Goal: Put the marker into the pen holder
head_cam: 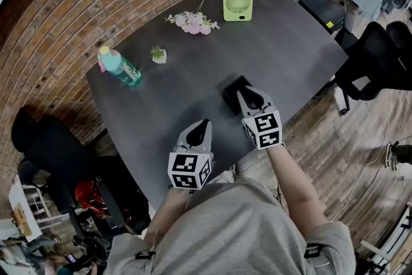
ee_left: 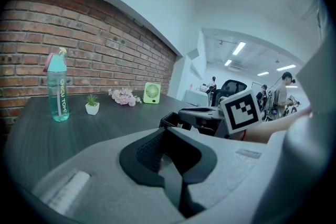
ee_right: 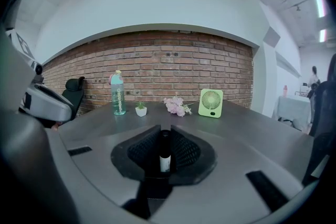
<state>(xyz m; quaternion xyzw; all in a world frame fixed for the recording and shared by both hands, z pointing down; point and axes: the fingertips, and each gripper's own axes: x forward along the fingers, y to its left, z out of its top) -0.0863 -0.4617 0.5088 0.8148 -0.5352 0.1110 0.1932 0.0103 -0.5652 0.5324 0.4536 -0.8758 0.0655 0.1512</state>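
A black pen holder (head_cam: pixel 232 94) stands on the dark table (head_cam: pixel 193 87) near its front edge; the left gripper view shows this pen holder (ee_left: pixel 169 119) too. My right gripper (head_cam: pixel 248 95) hovers at the holder's right side, shut on a black marker (ee_right: pixel 165 153) with a white label, held upright between the pads. The marker is hidden in the head view. My left gripper (head_cam: pixel 205 123) hangs to the left of the holder, nearer the front edge, its jaws together with nothing between them. From the left gripper view, the right gripper (ee_left: pixel 184 113) reaches over the holder.
A teal bottle (head_cam: pixel 121 67), a small potted plant (head_cam: pixel 158 55), pink flowers (head_cam: pixel 192 22) and a green fan (head_cam: pixel 237 5) stand along the table's far side. Black office chairs (head_cam: pixel 376 58) are to the right. A brick wall (head_cam: pixel 77 3) runs behind.
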